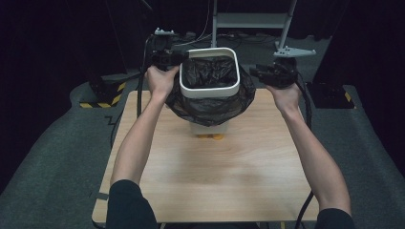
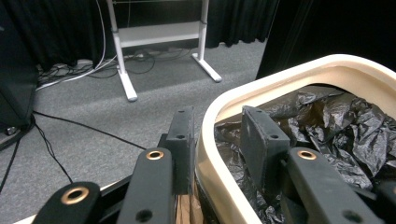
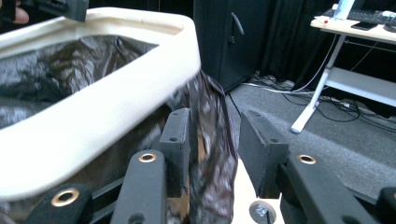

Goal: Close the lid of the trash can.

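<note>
A white bin (image 1: 209, 128) stands at the far middle of the wooden table (image 1: 215, 181), topped by a white rim (image 1: 210, 90) lined with a crumpled black bag (image 1: 210, 71). The bag's skirt (image 1: 241, 102) hangs out below the rim. My left gripper (image 1: 177, 58) straddles the rim's far left corner. Its one pad lies against the rim's (image 2: 261, 86) outer wall, the other inside against the bag (image 2: 345, 126); the left gripper (image 2: 218, 119) is shut on the rim. My right gripper (image 1: 258, 71) is beside the bin's right side. Its jaws are apart, and a hanging fold of the bag (image 3: 212, 154) lies loosely between them (right gripper (image 3: 215, 123)).
Something orange (image 1: 211, 136) shows at the bin's foot. Behind the table is grey carpet with cables and a white desk frame (image 1: 248, 21). A black cabinet (image 3: 224, 42) and a white desk (image 3: 355, 28) stand beyond the right gripper. Yellow-black tape (image 1: 102, 102) marks the floor at left.
</note>
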Motion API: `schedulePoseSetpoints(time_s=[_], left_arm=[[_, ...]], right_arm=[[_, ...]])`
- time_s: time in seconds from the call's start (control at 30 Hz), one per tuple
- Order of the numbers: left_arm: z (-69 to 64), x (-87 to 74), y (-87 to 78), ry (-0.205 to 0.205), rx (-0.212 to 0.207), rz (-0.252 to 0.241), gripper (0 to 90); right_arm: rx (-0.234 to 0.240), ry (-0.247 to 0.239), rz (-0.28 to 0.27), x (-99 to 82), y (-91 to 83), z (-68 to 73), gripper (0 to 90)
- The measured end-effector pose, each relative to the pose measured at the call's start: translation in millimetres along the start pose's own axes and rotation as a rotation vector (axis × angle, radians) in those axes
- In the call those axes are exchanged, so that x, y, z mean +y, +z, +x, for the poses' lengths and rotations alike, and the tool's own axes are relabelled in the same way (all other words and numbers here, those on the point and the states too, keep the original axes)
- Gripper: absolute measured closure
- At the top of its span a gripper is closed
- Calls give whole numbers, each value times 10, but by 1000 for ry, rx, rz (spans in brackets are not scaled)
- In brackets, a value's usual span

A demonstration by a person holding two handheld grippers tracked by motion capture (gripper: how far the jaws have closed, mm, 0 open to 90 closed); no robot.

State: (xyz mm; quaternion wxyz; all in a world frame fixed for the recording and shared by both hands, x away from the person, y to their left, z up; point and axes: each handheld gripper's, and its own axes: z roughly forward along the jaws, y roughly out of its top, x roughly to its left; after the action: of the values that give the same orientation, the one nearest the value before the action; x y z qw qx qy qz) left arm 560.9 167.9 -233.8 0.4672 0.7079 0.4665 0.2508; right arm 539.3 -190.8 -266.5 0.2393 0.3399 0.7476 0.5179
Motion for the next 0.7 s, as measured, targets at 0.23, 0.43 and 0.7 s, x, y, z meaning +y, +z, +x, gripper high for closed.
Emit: schedulePoseSetpoints(time_s=[0.23, 0.43, 0.7], left_arm=[[-40, 12, 64, 41, 36, 34, 659], [-68, 37, 63, 44, 36, 27, 673], [-54, 34, 100, 45, 37, 31, 693]], right_arm=[[-8, 15, -14, 185, 80, 29, 627], [-22, 19, -28, 298, 131, 49, 616], [-13, 24, -31, 430, 228, 69, 604]])
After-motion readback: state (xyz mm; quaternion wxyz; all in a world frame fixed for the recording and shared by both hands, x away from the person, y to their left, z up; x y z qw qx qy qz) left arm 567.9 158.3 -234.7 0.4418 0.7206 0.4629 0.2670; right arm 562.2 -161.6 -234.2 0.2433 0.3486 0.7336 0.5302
